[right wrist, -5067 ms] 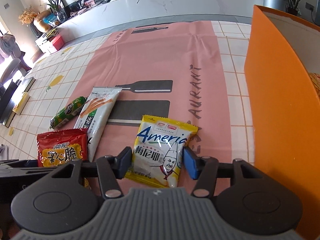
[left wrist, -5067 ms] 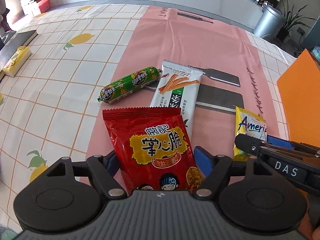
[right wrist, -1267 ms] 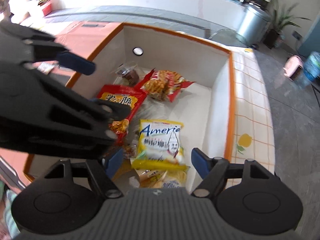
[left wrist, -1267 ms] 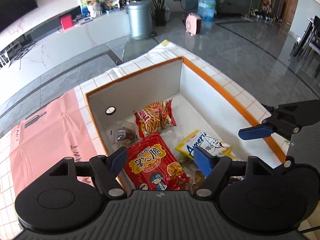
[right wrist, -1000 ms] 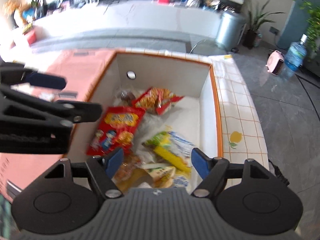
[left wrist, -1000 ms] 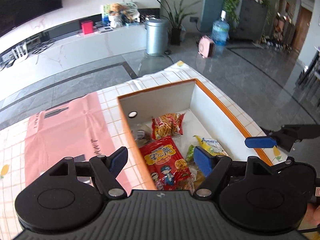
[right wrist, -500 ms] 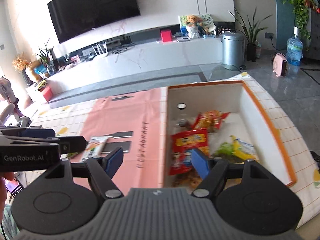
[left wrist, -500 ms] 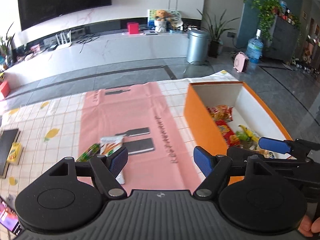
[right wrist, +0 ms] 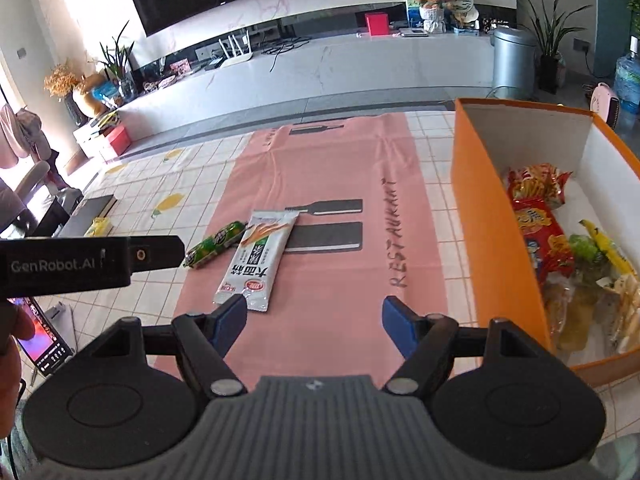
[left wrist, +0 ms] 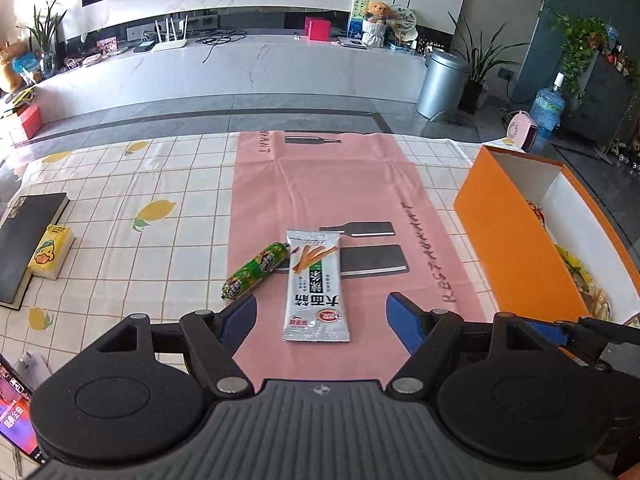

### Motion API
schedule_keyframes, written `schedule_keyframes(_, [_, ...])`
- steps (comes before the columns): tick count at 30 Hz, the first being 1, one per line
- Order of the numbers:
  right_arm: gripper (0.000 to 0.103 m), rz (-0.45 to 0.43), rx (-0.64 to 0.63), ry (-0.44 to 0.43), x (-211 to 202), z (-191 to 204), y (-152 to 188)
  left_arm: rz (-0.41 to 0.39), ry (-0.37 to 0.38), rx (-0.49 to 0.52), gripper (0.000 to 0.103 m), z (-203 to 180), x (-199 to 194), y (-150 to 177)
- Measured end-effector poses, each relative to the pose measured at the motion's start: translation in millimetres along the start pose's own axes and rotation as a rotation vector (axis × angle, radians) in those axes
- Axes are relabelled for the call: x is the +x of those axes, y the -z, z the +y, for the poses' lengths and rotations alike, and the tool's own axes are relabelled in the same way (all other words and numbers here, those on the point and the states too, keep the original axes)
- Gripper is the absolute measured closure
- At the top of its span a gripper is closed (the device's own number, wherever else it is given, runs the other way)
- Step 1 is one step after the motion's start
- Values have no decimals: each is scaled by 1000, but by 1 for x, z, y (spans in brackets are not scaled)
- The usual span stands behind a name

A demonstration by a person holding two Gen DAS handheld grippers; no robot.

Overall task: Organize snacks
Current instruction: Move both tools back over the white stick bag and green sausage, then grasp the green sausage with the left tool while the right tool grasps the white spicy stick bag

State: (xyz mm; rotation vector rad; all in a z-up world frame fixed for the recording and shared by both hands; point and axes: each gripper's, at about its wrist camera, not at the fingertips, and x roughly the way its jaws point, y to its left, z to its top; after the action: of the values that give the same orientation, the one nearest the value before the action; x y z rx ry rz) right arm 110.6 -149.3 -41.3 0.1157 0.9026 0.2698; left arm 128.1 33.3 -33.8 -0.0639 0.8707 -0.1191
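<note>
Two snacks lie on the pink mat (left wrist: 344, 184): a long white packet (left wrist: 316, 286) (right wrist: 258, 258) and, to its left, a green sausage stick (left wrist: 256, 270) (right wrist: 214, 244). My left gripper (left wrist: 320, 318) hangs open above the mat, the near end of the white packet showing between its blue pads, which do not touch it. My right gripper (right wrist: 312, 318) is open too, over bare mat just right of the packet. The orange box (right wrist: 486, 240) (left wrist: 508, 240) at the right holds several snack bags, among them a red one (right wrist: 538, 232).
A black book (left wrist: 24, 240) with a yellow pack (left wrist: 50, 252) on it lies at the table's left edge. A phone (left wrist: 14, 412) with a lit screen lies near the front left corner. The checked tablecloth (left wrist: 160, 216) surrounds the mat.
Both grippers have swung left, away from the orange box, and sunk a little toward the mat. The white packet and the green sausage now sit just ahead of the fingers. Both stay open and empty.
</note>
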Motion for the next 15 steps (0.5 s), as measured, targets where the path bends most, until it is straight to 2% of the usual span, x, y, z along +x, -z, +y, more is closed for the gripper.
schedule_keyframes(3, [26,34,-9,9,21,12,-1,16,-8,1,17,16,11,1])
schedule_keyframes(15, [26,131,-51,15,104,54,-16,46,-41,-25,19,73,50,-5])
